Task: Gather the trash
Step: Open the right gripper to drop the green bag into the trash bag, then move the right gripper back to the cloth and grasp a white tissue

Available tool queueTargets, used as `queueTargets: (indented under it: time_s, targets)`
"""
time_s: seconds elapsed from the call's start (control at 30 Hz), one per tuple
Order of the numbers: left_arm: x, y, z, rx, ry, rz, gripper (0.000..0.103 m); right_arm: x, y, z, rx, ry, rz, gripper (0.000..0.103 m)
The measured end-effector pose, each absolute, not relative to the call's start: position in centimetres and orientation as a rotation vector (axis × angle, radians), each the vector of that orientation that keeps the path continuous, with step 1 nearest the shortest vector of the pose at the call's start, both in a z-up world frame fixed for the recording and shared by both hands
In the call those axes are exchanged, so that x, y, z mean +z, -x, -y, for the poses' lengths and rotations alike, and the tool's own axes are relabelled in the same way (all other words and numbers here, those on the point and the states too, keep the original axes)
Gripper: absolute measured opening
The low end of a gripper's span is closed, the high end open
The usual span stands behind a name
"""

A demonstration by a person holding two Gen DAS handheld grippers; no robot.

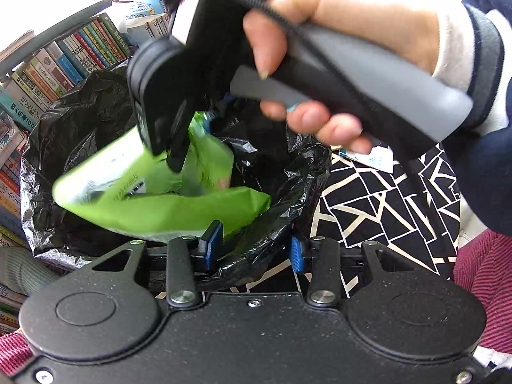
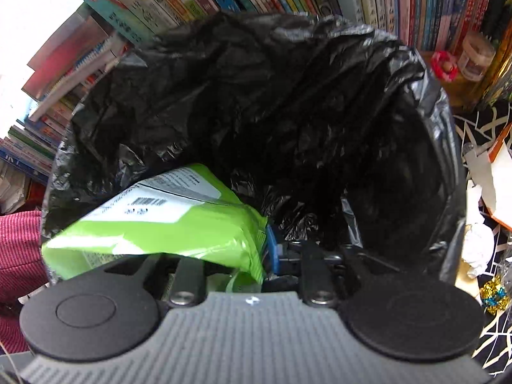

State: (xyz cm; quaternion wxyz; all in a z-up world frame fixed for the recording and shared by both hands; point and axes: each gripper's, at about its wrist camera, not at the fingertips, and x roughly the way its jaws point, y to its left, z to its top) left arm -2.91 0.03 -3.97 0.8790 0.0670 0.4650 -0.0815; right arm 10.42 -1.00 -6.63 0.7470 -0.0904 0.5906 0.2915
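Trash right now is one lime-green pouch (image 1: 179, 211), tipped over the mouth of the black bin bag (image 1: 80, 121), about half of it past the rim.

Going left to right: books (image 1: 64, 60) are packed spine-out hard against the bag's left and far edge, so there's zero room that side. Spines are Chinese; the only bit I can make out is "100" on one. The bag's opening is wide and its right half is dark and free, plenty of space to drop stuff.

My left tongs (image 1: 254, 249) are pinching the near rim of the bag, as far as I can tell, with crinkled plastic bunched between the blue pads. My right tongs (image 1: 172, 156) point steeply down over the pouch with my right hand (image 1: 320, 32) on the grip. They're spread part way with the pouch between them. One blue pad sits at the pouch's edge and the other is hidden under it.

The pouch has a white label with a barcode, but the print's too small to read.

Right of the bag there's the tabletop (image 1: 384, 204) in a black-and-white crackle cloth, with a small blue-and-white sachet (image 1: 374, 158) near the rim. From the right wrist view, a crumpled white paper ball (image 2: 476, 249) sits just beside the bag. A box at the top edge reads "xprinte", cut off.
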Motion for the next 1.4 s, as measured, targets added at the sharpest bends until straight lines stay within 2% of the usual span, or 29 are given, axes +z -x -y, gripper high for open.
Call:
queueTargets:
  time_s: [0.07, 0.2, 0.27, 0.43, 0.57, 0.7, 0.77, 1.1, 1.4]
  targets:
    - [-4.0, 2.9, 0.0, -0.17, -0.14, -0.969, 0.041, -7.0, -10.3, 1.3, 0.632, 0.186, -1.308, 0.055]
    - [-4.0, 2.9, 0.0, -0.17, -0.141, -0.969, 0.041, -6.3, -10.3, 2.4, 0.636, 0.132, -1.287, 0.064]
    - [-4.0, 2.9, -0.1, -0.169, -0.14, -0.969, 0.041, -5.4, -10.3, 3.3, 0.636, 0.101, -1.264, 0.072]
    - [-4.0, 2.9, -0.1, -0.17, -0.142, -0.969, 0.041, -3.1, -10.5, 5.8, 0.69, -0.051, -1.219, 0.078]
    - [-4.0, 2.9, 0.0, -0.167, -0.143, -0.969, 0.041, -1.8, -10.4, 6.7, 0.752, -0.134, -1.189, 0.089]
    - [-4.0, 2.9, 0.0, -0.167, -0.144, -0.968, 0.041, -0.4, -9.9, 7.4, 0.784, -0.184, -1.146, 0.092]
    - [-4.0, 2.9, 0.0, -0.167, -0.144, -0.968, 0.041, -0.2, -9.9, 8.1, 0.815, -0.23, -1.139, 0.098]
    - [-4.0, 2.9, 0.1, -0.167, -0.144, -0.969, 0.041, 2.0, -8.9, 11.5, 0.854, -0.36, -1.013, 0.102]
    - [-4.0, 2.9, 0.1, -0.167, -0.142, -0.97, 0.041, 3.1, -8.6, 17.6, 0.617, -0.404, -0.843, 0.103]
